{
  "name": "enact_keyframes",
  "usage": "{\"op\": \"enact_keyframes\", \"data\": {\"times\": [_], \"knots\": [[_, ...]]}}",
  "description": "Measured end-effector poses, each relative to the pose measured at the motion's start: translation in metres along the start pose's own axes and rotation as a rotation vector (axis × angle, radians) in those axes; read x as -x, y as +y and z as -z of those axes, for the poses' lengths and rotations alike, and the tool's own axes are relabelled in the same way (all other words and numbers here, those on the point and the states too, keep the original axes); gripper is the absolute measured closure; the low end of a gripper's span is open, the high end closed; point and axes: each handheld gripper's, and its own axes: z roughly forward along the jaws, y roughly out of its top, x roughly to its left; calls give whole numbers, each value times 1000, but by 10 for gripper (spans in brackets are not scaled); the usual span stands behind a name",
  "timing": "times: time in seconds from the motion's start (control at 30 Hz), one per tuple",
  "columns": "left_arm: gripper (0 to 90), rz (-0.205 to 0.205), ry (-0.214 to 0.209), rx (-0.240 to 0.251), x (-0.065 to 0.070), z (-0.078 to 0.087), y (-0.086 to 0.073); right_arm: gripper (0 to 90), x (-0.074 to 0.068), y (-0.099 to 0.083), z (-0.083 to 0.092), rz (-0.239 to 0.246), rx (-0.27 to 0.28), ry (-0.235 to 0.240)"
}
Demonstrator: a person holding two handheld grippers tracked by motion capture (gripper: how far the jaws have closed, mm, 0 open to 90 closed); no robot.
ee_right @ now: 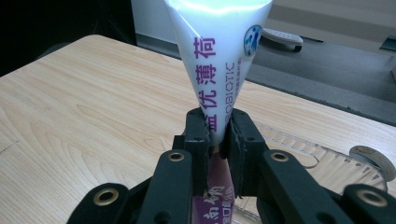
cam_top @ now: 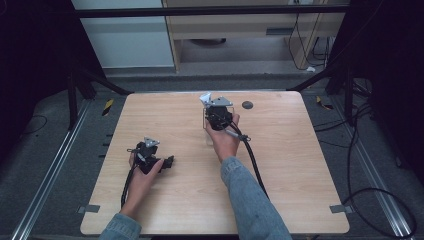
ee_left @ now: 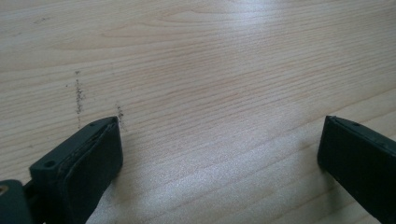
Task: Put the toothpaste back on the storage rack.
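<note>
- The right gripper [ee_right: 217,135] has its fingers [ee_right: 196,135] pinched tight on a white packet [ee_right: 217,51] with purple lettering; the packet fans out wide above the grip and narrows where the pads squeeze it.
- In the high view the right gripper [cam_top: 212,107] is held over the far middle of the wooden counter [cam_top: 290,170], with the packet [cam_top: 206,97] sticking up past it toward the far edge.
- A clear plastic tray [ee_right: 299,156] lies flat on the counter just behind the right gripper's fingers.
- A small dark round disc [cam_top: 247,105] sits on the counter near the far edge, just right of the right gripper.
- The left gripper [cam_top: 162,164] rests low at the near left of the counter, well apart from the right one.
- Its fingers [ee_left: 93,158] stand wide apart with bare wood between them; they hold nothing.
</note>
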Motion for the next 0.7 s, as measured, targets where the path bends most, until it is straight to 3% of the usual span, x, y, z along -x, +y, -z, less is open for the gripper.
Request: {"op": "enact_keyframes", "data": {"times": [0.7], "knots": [[0, 1, 0, 0, 0, 0, 0, 788, -2, 4, -8, 19, -18, 7]]}}
